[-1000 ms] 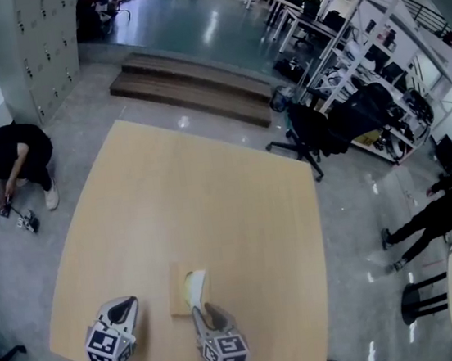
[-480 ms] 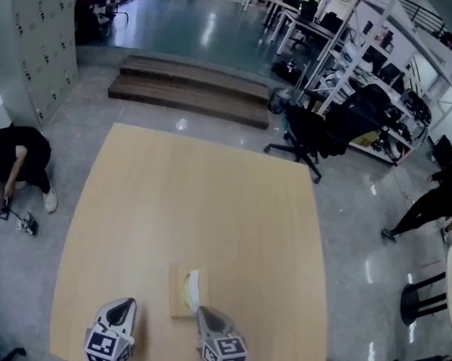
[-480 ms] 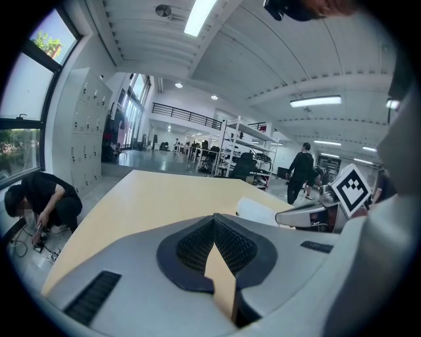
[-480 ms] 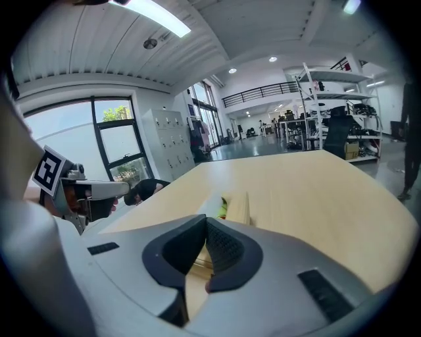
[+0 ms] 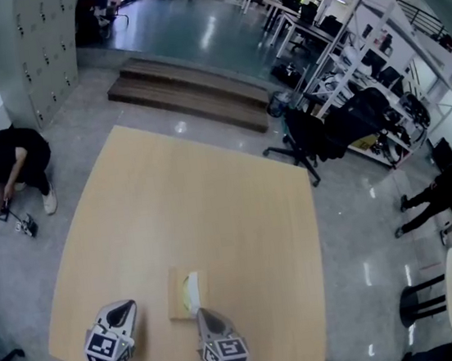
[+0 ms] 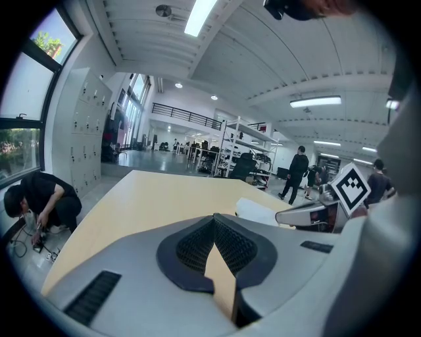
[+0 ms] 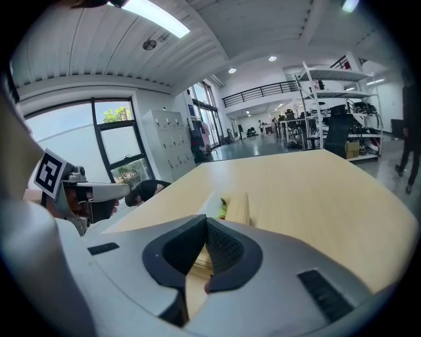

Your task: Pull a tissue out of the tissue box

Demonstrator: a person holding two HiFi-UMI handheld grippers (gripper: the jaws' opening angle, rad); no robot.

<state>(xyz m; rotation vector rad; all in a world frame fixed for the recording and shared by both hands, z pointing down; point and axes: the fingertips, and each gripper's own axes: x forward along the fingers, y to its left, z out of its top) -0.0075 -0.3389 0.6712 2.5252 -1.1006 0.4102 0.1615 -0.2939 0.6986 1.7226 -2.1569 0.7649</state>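
Since R gripper [image 7: 206,218] has just clenched w/ no tissue [image 5: 191,287] visibly between jaws, it may pull back empty; tissue sits in box [image 5: 177,296] slot just past tips. L gripper [image 5: 129,305], clenched too, isn't pinning box, so it could drag.

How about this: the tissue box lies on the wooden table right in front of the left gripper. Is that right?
Not quite. The tissue box lies on the wooden table right in front of the right gripper, not the left gripper, which stands off to its side. The head view shows it.
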